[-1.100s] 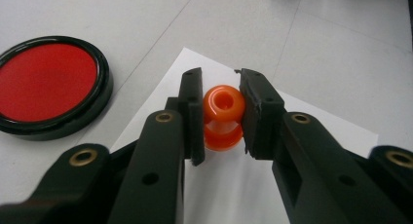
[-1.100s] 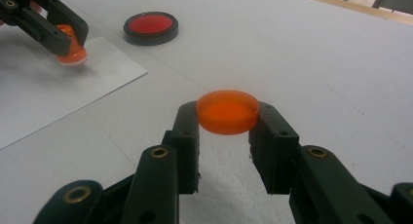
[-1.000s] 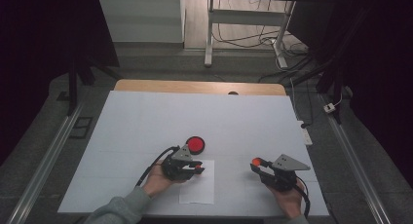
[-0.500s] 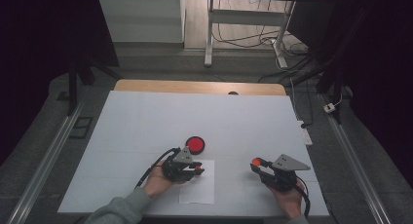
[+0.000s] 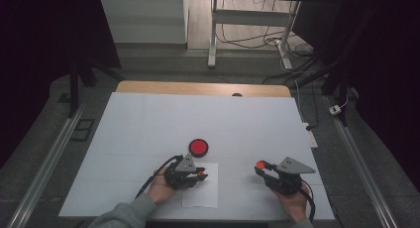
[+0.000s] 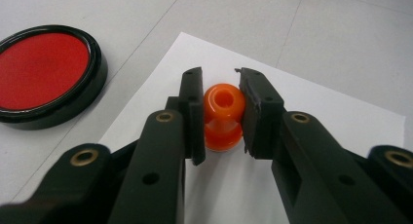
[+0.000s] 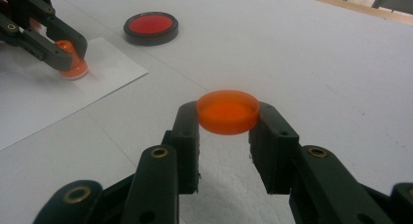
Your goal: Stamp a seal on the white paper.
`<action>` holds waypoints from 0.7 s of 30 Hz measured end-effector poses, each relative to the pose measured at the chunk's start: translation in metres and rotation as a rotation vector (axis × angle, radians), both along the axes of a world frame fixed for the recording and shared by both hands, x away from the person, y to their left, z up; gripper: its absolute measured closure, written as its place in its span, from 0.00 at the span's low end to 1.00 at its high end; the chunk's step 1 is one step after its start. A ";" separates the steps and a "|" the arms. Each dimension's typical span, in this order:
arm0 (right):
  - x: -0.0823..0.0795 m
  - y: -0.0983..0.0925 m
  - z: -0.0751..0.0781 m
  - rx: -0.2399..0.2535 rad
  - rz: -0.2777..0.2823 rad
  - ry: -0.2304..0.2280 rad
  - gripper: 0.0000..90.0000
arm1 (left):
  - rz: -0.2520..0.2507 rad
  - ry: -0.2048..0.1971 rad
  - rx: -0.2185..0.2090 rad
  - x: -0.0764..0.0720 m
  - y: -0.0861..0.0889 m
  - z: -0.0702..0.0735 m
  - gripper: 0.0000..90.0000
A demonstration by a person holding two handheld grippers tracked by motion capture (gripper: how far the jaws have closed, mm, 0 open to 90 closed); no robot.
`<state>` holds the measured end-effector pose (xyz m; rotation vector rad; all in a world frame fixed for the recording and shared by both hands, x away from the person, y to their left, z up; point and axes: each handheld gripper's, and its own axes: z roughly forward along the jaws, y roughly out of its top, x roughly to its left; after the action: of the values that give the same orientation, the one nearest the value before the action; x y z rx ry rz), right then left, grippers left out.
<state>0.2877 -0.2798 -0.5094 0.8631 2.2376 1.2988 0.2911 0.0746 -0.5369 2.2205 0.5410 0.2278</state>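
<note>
the orange stamp point(image 6: 223, 118) stands upright on the white sheet of paper point(image 6: 336, 121), clamped between the jaws of my left gripper point(image 5: 198, 175); i hold it by its knobbed handle with its wider foot pressed flat to the sheet, which i judge is the way to leave a clean print; its orange cap point(image 7: 227, 111) sits pinched at its rim between the jaws of my right gripper point(image 7: 225, 131), lifted a little off the desk point(image 5: 148, 124), kept out of the way, i take it, while the stamp is in use; both grippers are closed firmly on what they carry, no slack on either side.

the red ink pad point(image 5: 198, 147) in its black tray lies just beyond the paper's far left corner, near the stamp but not touching it; i judge that close enough for re-inking with a short reach.

the stamp is set near the paper's far edge, so most of the sheet lies bare toward me and to the side; room for more prints there. the paper's near edge comes close to the desk's front edge, where my forearm enters; beyond the ink pad the white desk runs open to a wooden strip at the back; my right gripper stands well apart from the left, with bare surface between and free space toward the right edge.
</note>
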 end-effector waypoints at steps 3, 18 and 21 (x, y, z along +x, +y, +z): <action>0.000 0.000 0.000 0.001 -0.001 -0.001 0.72 | 0.006 0.002 -0.016 -0.001 0.001 -0.002 0.81; -0.001 0.001 0.001 0.005 0.002 -0.006 0.72 | -0.001 0.002 -0.020 0.000 0.001 -0.002 0.81; -0.001 0.001 0.001 0.006 0.002 -0.008 0.72 | 0.000 0.002 -0.019 0.000 0.001 -0.002 0.81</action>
<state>0.2862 -0.2786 -0.5079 0.8560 2.2305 1.3079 0.2912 0.0756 -0.5390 2.2021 0.5424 0.2198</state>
